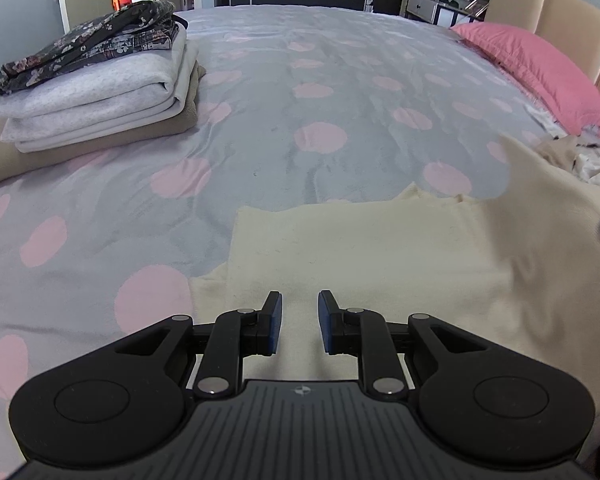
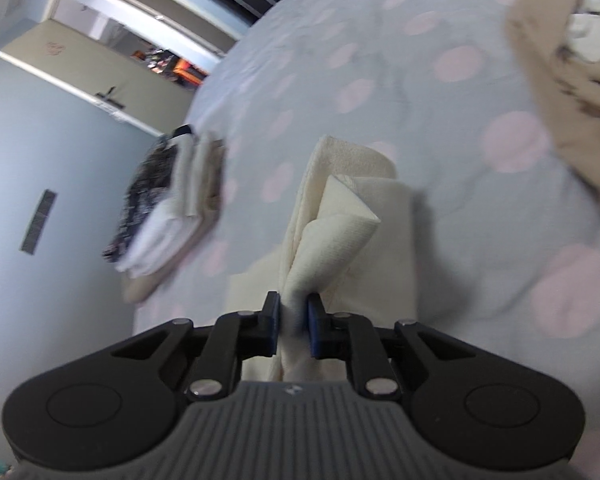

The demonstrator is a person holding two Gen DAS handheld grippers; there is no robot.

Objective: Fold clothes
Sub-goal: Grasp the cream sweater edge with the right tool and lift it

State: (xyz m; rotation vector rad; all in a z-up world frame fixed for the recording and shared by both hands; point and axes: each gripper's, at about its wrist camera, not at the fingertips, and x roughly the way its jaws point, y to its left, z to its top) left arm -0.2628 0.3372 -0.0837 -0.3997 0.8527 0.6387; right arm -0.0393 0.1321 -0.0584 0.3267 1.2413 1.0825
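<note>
On the far left of the bed (image 1: 260, 92), a stack of folded clothes (image 1: 96, 80) is sitting near the edge: a dark floral piece on top, pale grey layers under it, a tan one at the bottom. The bedcover is grey with pink dots.

The left claw (image 1: 299, 322) is hovering over the near part of the cream garment (image 1: 360, 248), which is lying partly folded on the bed in front of it. Its blue-padded fingers (image 1: 275, 320) are standing a little apart with nothing between them; only cream cloth is showing below through the gap, and whether the tips are touching it cannot be told.

Further right, the cream fabric is rising in a blurred sheet towards the right edge of the left wrist view. The right claw (image 2: 293, 322) is pinching a bunched fold of the same cream garment (image 2: 340, 216), its pads pressed against the cloth on both sides, and the fabric is fanning out ahead of the fingers in a peaked fold.

Beyond that, a pink pillow (image 1: 536, 68) is lying along the beige headboard (image 1: 560, 12), and a loose heap of tan and white clothes (image 2: 572, 80) is sitting on the bed at the far right.
</note>
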